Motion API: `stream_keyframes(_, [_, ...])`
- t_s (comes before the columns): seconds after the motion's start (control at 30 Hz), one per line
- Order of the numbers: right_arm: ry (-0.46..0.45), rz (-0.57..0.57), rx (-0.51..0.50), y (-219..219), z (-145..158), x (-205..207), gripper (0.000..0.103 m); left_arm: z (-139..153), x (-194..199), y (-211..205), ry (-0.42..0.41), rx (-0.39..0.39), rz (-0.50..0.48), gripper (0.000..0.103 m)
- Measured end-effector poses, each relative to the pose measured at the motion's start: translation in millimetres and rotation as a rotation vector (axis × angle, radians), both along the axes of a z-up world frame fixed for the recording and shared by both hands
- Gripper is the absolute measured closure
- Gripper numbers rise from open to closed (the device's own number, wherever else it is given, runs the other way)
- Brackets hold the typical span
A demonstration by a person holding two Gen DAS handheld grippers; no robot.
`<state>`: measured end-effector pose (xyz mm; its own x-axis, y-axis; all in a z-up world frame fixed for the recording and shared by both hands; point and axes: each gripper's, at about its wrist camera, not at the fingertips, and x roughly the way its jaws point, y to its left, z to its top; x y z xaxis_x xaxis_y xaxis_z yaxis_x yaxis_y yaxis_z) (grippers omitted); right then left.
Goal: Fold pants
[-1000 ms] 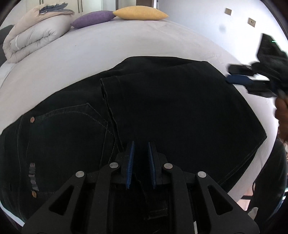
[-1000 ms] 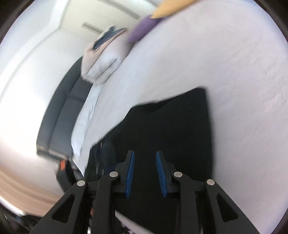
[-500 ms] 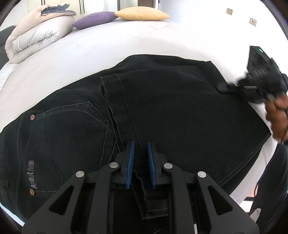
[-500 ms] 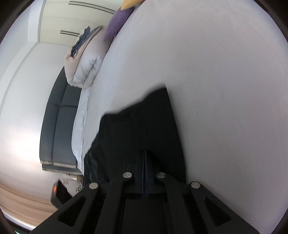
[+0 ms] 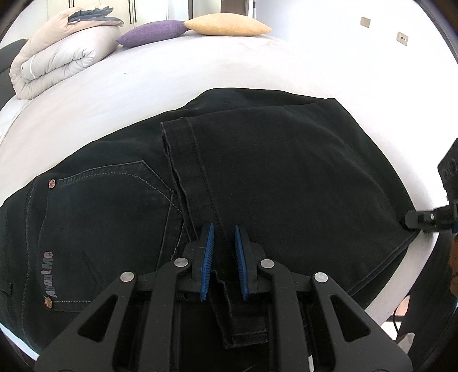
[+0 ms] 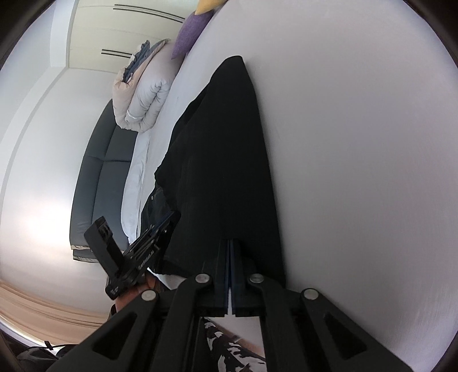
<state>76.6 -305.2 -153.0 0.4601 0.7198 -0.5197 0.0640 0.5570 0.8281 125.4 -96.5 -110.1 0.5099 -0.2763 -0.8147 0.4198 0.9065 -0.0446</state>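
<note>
Black jeans (image 5: 286, 171) lie folded across the white bed (image 5: 171, 80), a back pocket at the left and a leg laid over it. My left gripper (image 5: 223, 229) is shut on a strip of the leg's hem at the near edge, with fabric between its blue pads. Its body also shows in the right wrist view, as the left gripper (image 6: 169, 217) at the jeans' left side. My right gripper (image 6: 230, 241) is shut, its tips at the near fold of the jeans (image 6: 223, 157). From the left, the right gripper (image 5: 409, 221) touches the jeans' right corner. No fabric shows between its pads.
A rolled duvet (image 5: 57, 57), a purple pillow (image 5: 151, 31) and a yellow pillow (image 5: 226, 24) sit at the bed's far end. A dark sofa (image 6: 100, 177) stands beside the bed. A hand (image 6: 148, 283) holds the left gripper. The bed edge runs close below the jeans.
The right gripper shut its jaws in the air, then came down from above the bed to the jeans' right corner. The left gripper kept its hold and stayed put.
</note>
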Motion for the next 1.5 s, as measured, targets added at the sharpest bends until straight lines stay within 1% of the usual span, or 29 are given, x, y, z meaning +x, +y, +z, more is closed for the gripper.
stream_keyframes(0.17, [-0.029, -0.007, -0.054, 7.0, 4.3, -13.9, 0.103, -0.1, -1.4, 0.5, -0.005, -0.014, -0.001, 0.088])
stream_keyframes(0.33, [-0.012, -0.009, -0.088, 15.8, 11.2, -20.1, 0.103, 1.7, -3.3, 4.8, -0.007, -0.037, 0.002, 0.088])
stream_keyframes(0.4, [0.000, 0.005, -0.111, 19.4, 14.2, -25.6, 0.099, 4.3, -5.7, 8.7, -0.012, -0.052, 0.007, 0.088])
stream_keyframes(0.43, [0.001, 0.009, -0.119, 20.5, 14.6, -28.7, 0.089, 5.6, -7.0, 11.6, -0.012, -0.065, 0.011, 0.088])
stream_keyframes(0.47, [-0.008, 0.011, -0.114, 22.4, 17.0, -32.3, 0.080, 7.0, -9.4, 18.0, -0.006, -0.093, 0.020, 0.088])
stream_keyframes(0.5, [-0.024, 0.010, -0.104, 25.3, 22.2, -35.5, 0.074, 9.4, -12.5, 26.8, 0.003, -0.132, 0.032, 0.088])
stream_keyframes(0.53, [-0.047, 0.007, -0.092, 28.5, 28.9, -37.3, 0.064, 11.2, -14.7, 33.4, 0.012, -0.161, 0.042, 0.087])
stream_keyframes(0.57, [-0.073, 0.004, -0.074, 30.5, 35.2, -38.1, 0.058, 13.9, -18.5, 44.8, 0.025, -0.206, 0.061, 0.087])
stream_keyframes(0.6, [-0.098, 0.000, -0.057, 32.8, 41.4, -36.9, 0.055, 17.3, -23.8, 60.1, 0.037, -0.263, 0.087, 0.087])
stream_keyframes(0.63, [-0.127, -0.006, -0.039, 35.9, 49.1, -34.1, 0.051, 19.7, -27.6, 69.9, 0.040, -0.297, 0.104, 0.087])
stream_keyframes(0.67, [-0.155, -0.010, -0.018, 39.4, 56.4, -29.8, 0.047, 24.2, -34.8, 86.7, 0.035, -0.351, 0.135, 0.087])
stream_keyframes(0.73, [-0.193, -0.002, 0.025, 47.5, 66.1, -18.1, 0.045, 32.2, -47.3, 116.5, 0.031, -0.438, 0.191, 0.087])
stream_keyframes(0.77, [-0.201, 0.004, 0.043, 52.1, 68.8, -11.4, 0.045, 37.6, -54.9, 135.2, 0.025, -0.498, 0.222, 0.086])
stream_keyframes(0.8, [-0.208, 0.013, 0.062, 59.3, 70.9, -1.8, 0.045, 41.5, -60.7, 149.7, 0.020, -0.543, 0.248, 0.079])
stream_keyframes(0.87, [-0.210, 0.029, 0.079, 72.0, 71.3, 12.7, 0.045, 46.3, -75.1, 183.6, -0.001, -0.641, 0.322, 0.041])
stream_keyframes(0.9, [-0.207, 0.041, 0.082, 81.1, 70.1, 21.4, 0.045, 45.9, -84.1, 203.0, -0.020, -0.699, 0.380, 0.009])
stream_keyframes(0.93, [-0.201, 0.050, 0.087, 87.7, 68.4, 27.1, 0.045, 44.5, -90.9, 216.0, -0.037, -0.741, 0.425, 0.003])
stream_keyframes(0.97, [-0.195, 0.061, 0.095, 95.9, 66.1, 33.4, 0.045, 40.1, -100.2, 234.7, -0.052, -0.806, 0.488, 0.003])
stream_keyframes(1.0, [-0.193, 0.076, 0.106, 105.7, 64.4, 39.6, 0.045, 34.8, -104.1, 247.3, -0.041, -0.849, 0.522, 0.003])
stream_keyframes(1.07, [-0.187, 0.109, 0.119, 122.7, 61.5, 48.6, 0.045, 17.8, -106.5, 271.7, 0.013, -0.941, 0.579, 0.003])
stream_keyframes(1.17, [-0.171, 0.145, 0.109, 138.4, 57.6, 55.6, 0.045, -5.3, -108.4, 295.5, 0.067, -1.044, 0.663, 0.003])
stream_keyframes(1.2, [-0.167, 0.154, 0.107, 142.0, 56.8, 57.8, 0.045, -8.9, -108.6, 299.1, 0.072, -1.055, 0.675, 0.004])
stream_keyframes(1.3, [-0.164, 0.159, 0.106, 142.8, 55.7, 61.1, 0.046, -13.2, -111.5, 307.9, 0.049, -1.060, 0.703, 0.004])
stream_keyframes(1.5, [-0.157, 0.157, 0.117, 143.6, 54.2, 68.3, 0.050, -36.0, -100.9, 316.2, 0.093, -1.141, 0.699, 0.004])
